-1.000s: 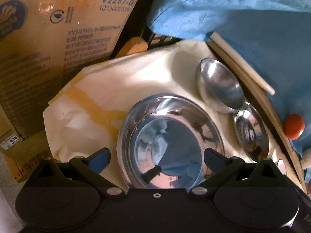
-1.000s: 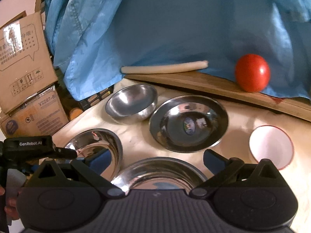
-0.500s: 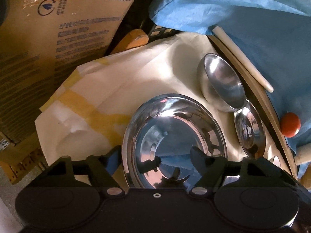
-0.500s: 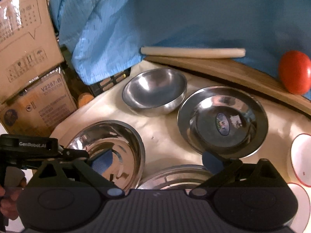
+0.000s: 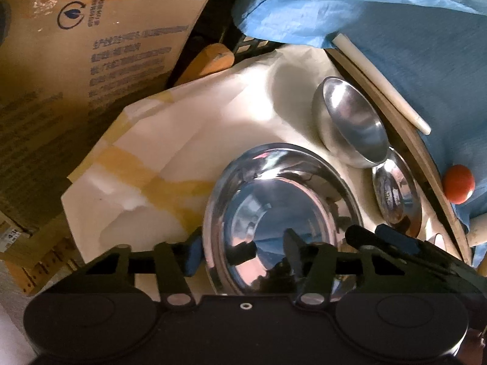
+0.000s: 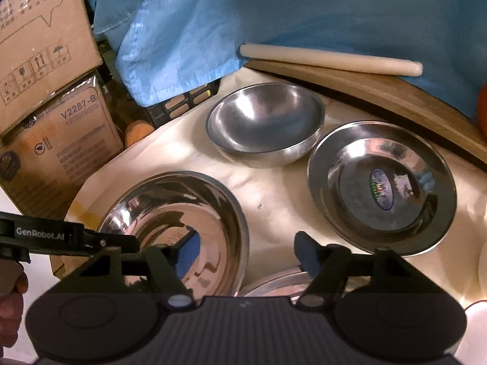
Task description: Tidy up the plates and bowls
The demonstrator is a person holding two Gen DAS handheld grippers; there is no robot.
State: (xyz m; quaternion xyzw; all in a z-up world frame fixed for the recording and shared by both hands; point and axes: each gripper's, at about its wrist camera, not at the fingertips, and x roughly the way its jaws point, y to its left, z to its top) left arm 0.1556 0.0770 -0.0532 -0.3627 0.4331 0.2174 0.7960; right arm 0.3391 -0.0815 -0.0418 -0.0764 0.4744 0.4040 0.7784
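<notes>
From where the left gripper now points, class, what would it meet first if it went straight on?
Most likely the large shiny steel bowl: the left gripper, its jaws just closing, straddles the bowl's near-left rim, one finger outside and one inside. Depth is hard to judge.

Left wrist: you look steeply down, close over the large steel bowl [image 5: 283, 213] | Right wrist: same bowl [image 6: 176, 222] at your lower left, also close

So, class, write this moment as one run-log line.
left claw: just closing, astride large steel bowl rim, no grip yet | right claw: just closing, astride same rim
</notes>
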